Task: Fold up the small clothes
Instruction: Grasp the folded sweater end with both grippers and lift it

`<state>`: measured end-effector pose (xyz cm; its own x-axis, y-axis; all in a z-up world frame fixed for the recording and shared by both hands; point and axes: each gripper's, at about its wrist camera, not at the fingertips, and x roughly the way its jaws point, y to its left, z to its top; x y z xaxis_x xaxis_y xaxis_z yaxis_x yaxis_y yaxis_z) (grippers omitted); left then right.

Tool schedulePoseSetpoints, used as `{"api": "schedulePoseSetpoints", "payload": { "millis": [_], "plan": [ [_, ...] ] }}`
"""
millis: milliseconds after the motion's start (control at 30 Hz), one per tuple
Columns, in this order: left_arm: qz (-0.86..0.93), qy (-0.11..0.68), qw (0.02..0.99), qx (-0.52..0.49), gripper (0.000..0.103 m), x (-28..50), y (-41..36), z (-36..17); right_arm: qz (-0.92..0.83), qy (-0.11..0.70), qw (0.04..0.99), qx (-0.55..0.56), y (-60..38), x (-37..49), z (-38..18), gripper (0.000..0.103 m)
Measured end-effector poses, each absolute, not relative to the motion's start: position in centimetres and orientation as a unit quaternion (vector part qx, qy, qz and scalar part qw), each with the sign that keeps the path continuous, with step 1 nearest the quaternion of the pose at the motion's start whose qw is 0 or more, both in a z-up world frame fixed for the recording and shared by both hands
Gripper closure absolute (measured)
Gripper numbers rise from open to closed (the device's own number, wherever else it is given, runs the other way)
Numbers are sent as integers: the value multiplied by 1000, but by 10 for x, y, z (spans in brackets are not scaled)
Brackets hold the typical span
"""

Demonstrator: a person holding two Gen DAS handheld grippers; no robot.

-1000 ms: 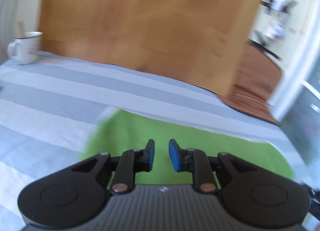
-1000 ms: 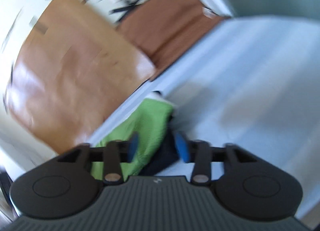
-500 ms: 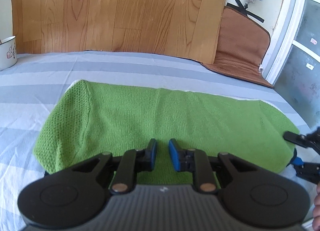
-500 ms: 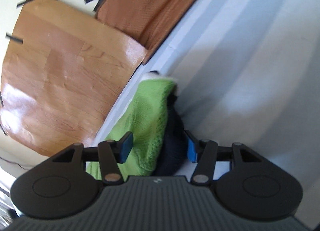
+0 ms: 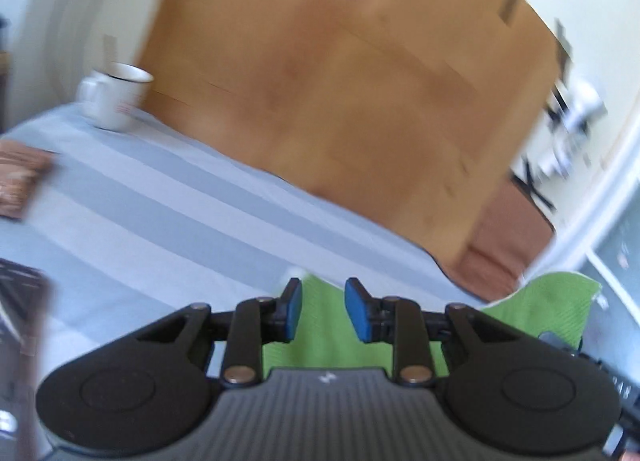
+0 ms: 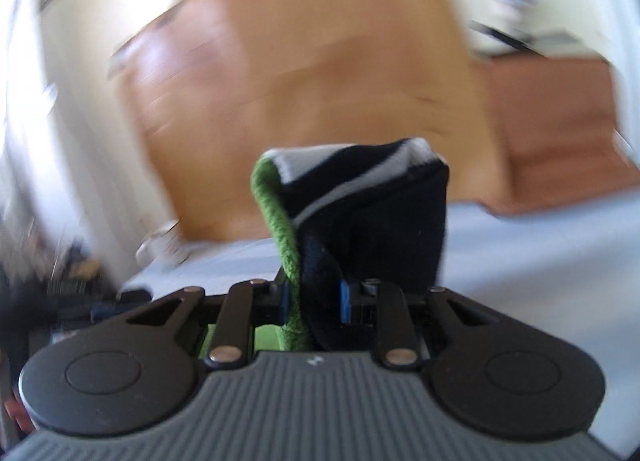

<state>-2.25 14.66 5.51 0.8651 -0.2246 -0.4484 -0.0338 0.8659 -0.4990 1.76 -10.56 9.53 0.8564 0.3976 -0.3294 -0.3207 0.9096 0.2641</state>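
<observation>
The right gripper (image 6: 312, 301), open half a second earlier, had clenched the green garment's (image 6: 276, 213) edge and lifted it; the left gripper (image 5: 322, 309) hovered released.

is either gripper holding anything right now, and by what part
The right gripper is shut on the green and navy garment, pinching a bunched edge. The left gripper is open, holding nothing, above the green fabric.

I can read no text anywhere. The white mug (image 5: 116, 101) carries a reddish print too blurred to make out. My left gripper's (image 5: 322, 311) housing bears only a small white mark.
</observation>
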Motion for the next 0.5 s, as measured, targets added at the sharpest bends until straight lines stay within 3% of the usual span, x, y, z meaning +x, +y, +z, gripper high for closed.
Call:
{"api": "schedulePoseSetpoints", "payload": {
  "millis": [133,233,333,500],
  "plan": [
    [-16,248,929,-275,78,-33,176,50,262,220,939,11,-30,36,85,78],
    [-6,257,925,-281,74,-32,185,41,299,321,898,-35,10,65,41,71],
    [-16,273,919,-284,74,-23,182,30,337,303,891,-35,4,58,41,60],
    [-44,292,914,-278,74,-3,163,19,361,268,891,57,-63,45,77,65]
  ]
}}
